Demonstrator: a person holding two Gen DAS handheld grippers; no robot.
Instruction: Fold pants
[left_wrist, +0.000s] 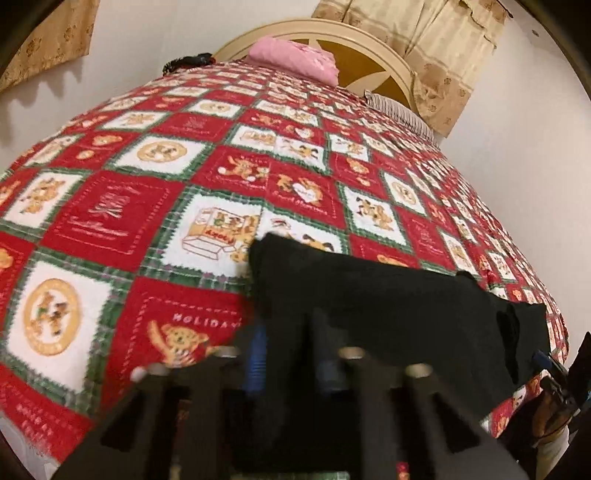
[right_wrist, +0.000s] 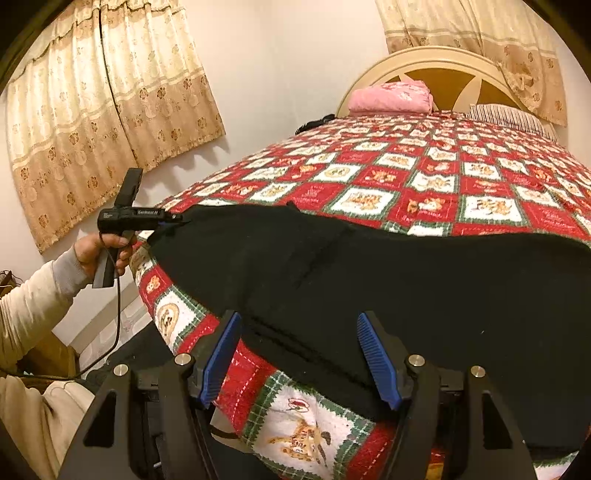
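Black pants (right_wrist: 388, 273) spread along bed's near edge: soft, limp, best pinched at hems. Left gripper (right_wrist: 177, 218) seemingly clamped on one corner; right gripper (right_wrist: 301, 363) gaping, empty, above fabric edge.

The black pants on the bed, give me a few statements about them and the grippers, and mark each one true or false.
1. The black pants lie on a red, white and green quilt. True.
2. The right gripper is clamped shut on the pants. False: its jaws stand open, the pants' edge between them.
3. The left gripper is at a corner of the pants. True.
4. A blue folded cloth sits by the headboard. False: the folded cloth is pink.
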